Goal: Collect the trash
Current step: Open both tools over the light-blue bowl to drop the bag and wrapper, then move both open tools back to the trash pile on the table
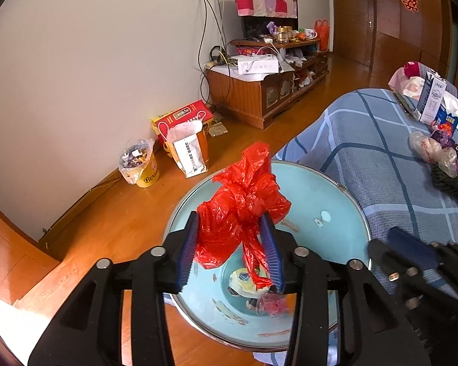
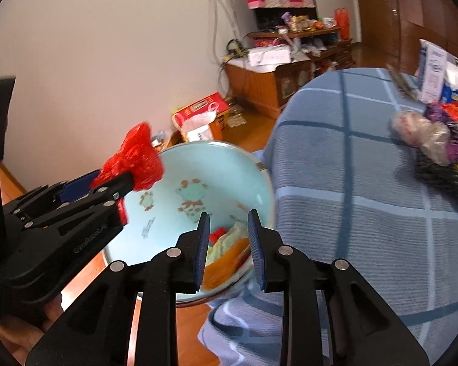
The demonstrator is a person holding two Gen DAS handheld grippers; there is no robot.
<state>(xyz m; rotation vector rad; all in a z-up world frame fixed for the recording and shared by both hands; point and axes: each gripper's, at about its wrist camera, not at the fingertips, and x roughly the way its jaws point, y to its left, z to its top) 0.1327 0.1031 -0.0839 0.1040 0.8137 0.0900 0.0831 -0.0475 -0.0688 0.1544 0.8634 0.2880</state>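
Note:
My left gripper [image 1: 230,238] is shut on a crumpled red plastic bag [image 1: 241,204] and holds it above a light blue basin [image 1: 345,213] on the floor beside the bed. The bag also shows in the right wrist view [image 2: 134,161], above the basin's [image 2: 168,189] left side. Wrappers and scraps [image 1: 250,283] lie in the basin's bottom. My right gripper [image 2: 229,238] is open and empty over the basin's near edge, next to the bed. More trash, clear and purple bags [image 1: 442,152], lies on the bed.
A blue plaid bedcover [image 2: 351,213] fills the right side. A yellow bin lined with a bag [image 1: 139,164], a paper bag [image 1: 189,152] and a red box [image 1: 183,116] stand along the wall. A wooden cabinet [image 1: 259,91] stands beyond. A milk carton [image 1: 432,100] sits on the bed.

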